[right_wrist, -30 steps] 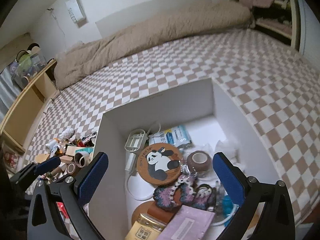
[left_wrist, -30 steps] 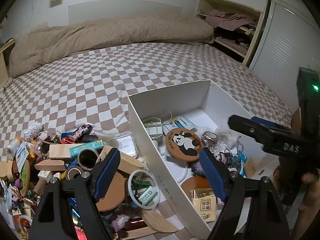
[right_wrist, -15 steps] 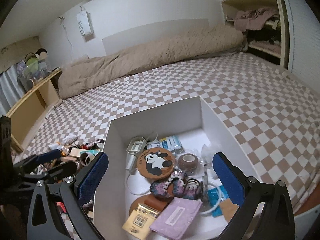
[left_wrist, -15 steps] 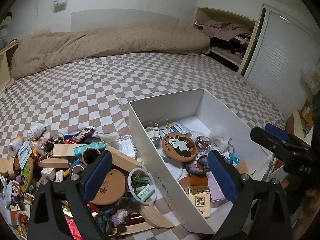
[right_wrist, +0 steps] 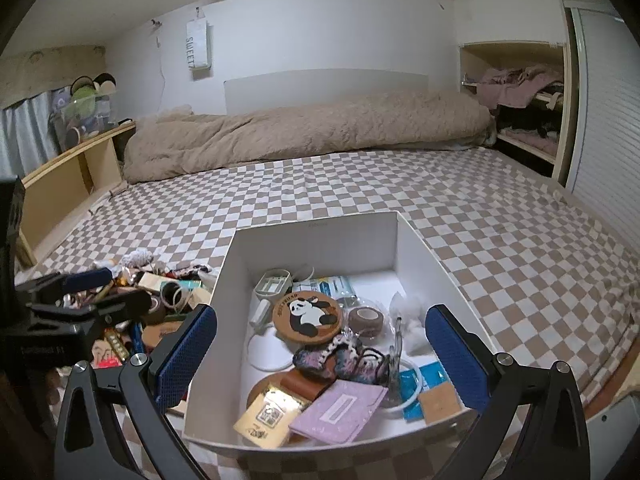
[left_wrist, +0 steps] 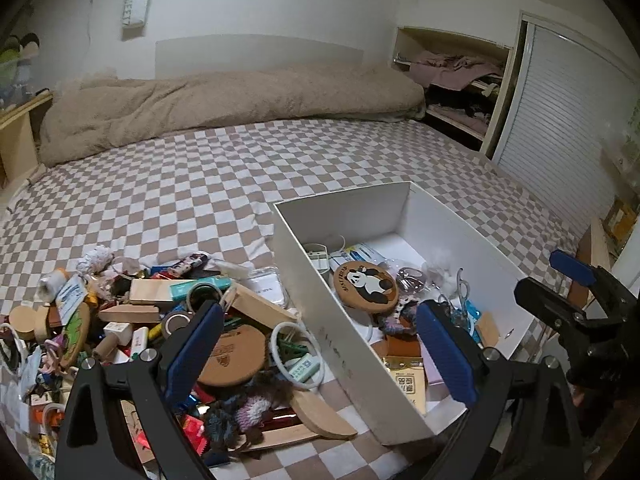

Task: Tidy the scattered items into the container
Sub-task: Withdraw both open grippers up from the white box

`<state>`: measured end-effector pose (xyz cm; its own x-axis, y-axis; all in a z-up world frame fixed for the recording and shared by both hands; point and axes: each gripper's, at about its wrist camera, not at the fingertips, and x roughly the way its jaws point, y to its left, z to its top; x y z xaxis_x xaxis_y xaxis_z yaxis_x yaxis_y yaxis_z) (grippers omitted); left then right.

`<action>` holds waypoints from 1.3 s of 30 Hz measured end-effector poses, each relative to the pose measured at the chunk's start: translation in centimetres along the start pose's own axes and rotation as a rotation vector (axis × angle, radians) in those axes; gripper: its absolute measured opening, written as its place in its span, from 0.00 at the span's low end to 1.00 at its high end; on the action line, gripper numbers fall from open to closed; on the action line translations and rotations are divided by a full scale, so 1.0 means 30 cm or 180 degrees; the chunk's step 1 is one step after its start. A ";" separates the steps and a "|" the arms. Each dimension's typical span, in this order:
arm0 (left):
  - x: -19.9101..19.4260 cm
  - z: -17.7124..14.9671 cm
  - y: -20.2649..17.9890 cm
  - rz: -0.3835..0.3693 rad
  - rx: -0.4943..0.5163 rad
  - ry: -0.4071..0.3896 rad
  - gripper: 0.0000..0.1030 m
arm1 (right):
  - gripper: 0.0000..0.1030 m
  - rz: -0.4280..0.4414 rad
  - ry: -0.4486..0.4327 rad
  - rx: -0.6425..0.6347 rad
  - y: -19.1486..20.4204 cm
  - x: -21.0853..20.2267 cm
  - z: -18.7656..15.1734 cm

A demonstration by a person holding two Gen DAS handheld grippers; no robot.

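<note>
The left gripper [left_wrist: 316,354] has just been opening its fingers, and now they stand wide with nothing between them. It has pulled back and up a bit, so more of the bed [left_wrist: 192,184] shows than a second ago. The right gripper [right_wrist: 320,360] has pulled back too, and its fingers are wide open and hold nothing. I think this means one drop is done and both hands are free to fetch the next thing.

The box [right_wrist: 316,240] is white and sits on the checked bed. Inside it lie a round panda coaster [right_wrist: 307,317], a brown tape roll [right_wrist: 364,320], a white plastic frame [right_wrist: 273,283], a blue and white packet [right_wrist: 335,286], some white fluff [right_wrist: 412,316], a fuzzy dark hair thing [right_wrist: 340,360], a purple card [right_wrist: 339,406], a gold packet [right_wrist: 268,414], a white ring [right_wrist: 408,388] and a white disc [right_wrist: 266,354]. The box still has room at the far end.

The pile [left_wrist: 132,320] of loose things lies on the bed just beside the box, on its left. I can see wooden blocks [left_wrist: 150,292], tape rolls [left_wrist: 200,292], a cork disc [left_wrist: 236,354], a white hoop [left_wrist: 298,354], a green clip [left_wrist: 290,348] and a knitted thing [left_wrist: 252,402]. Lots is still out, so I think the job is not near done. The left gripper is over the pile, so it looks best placed to pick next
</note>
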<state>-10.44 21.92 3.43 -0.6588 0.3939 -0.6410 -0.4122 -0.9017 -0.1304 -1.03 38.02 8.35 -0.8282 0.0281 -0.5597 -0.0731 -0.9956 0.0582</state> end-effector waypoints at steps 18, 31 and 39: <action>-0.038 -0.112 0.016 0.0171 0.0119 -0.0090 0.95 | 1.00 -0.0087 -0.0057 -0.0061 0.005 -0.061 -0.100; -0.063 -0.127 0.010 0.0117 0.0135 -0.0127 0.95 | 1.00 -0.0054 -0.0033 -0.0017 0.005 -0.068 -0.121; -0.067 -0.129 0.000 0.0109 0.0168 -0.0124 0.95 | 1.00 -0.0073 -0.0007 -0.0007 -0.001 -0.060 -0.124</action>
<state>-6.68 20.43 1.79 -0.6965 0.3706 -0.6144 -0.4210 -0.9045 -0.0684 2.54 37.67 6.28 -0.8276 0.0510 -0.5590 -0.0908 -0.9949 0.0437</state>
